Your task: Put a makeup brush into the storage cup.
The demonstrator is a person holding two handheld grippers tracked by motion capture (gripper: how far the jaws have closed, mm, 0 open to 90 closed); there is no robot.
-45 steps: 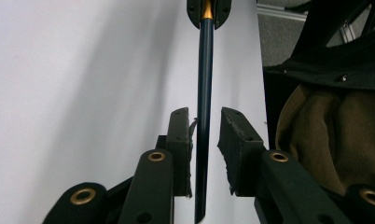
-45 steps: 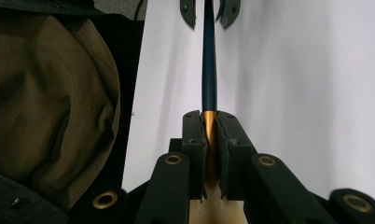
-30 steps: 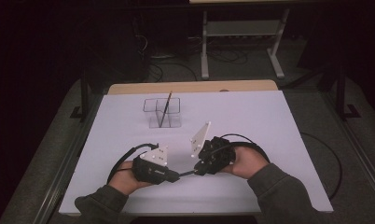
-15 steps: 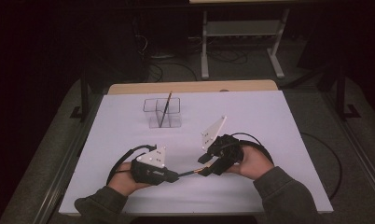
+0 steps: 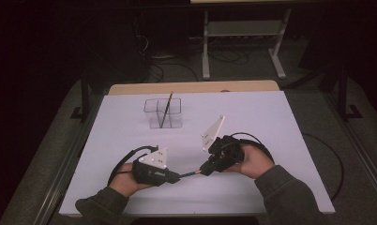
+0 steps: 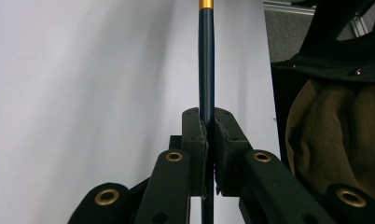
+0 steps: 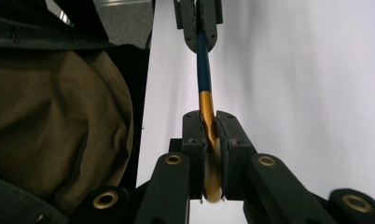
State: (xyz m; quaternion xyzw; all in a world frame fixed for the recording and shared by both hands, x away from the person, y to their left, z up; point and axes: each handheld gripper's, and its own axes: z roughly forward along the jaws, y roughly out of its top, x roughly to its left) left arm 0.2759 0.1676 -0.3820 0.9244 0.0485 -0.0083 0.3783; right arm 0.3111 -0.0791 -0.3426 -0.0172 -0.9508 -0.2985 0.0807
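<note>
While the left gripper (image 5: 177, 177) is clenched on the pen's (image 5: 191, 174) dark barrel, the right gripper (image 5: 206, 169) has just been closing & now grasps its gold end — pen spans btwn them, low over the table (image 5: 271, 122) near its front edge. Clear organizer (image 5: 164, 112) w/ a second pen (image 5: 166, 108) sits toward the back edge.

A table (image 5: 271, 122) topped with a plain white sheet, a strip of bare wood showing along its far edge. A small clear holder (image 5: 164, 112) split into compartments stands on the far middle of the sheet, with one thin dark stick (image 5: 166, 109) leaning upright inside it.
</note>
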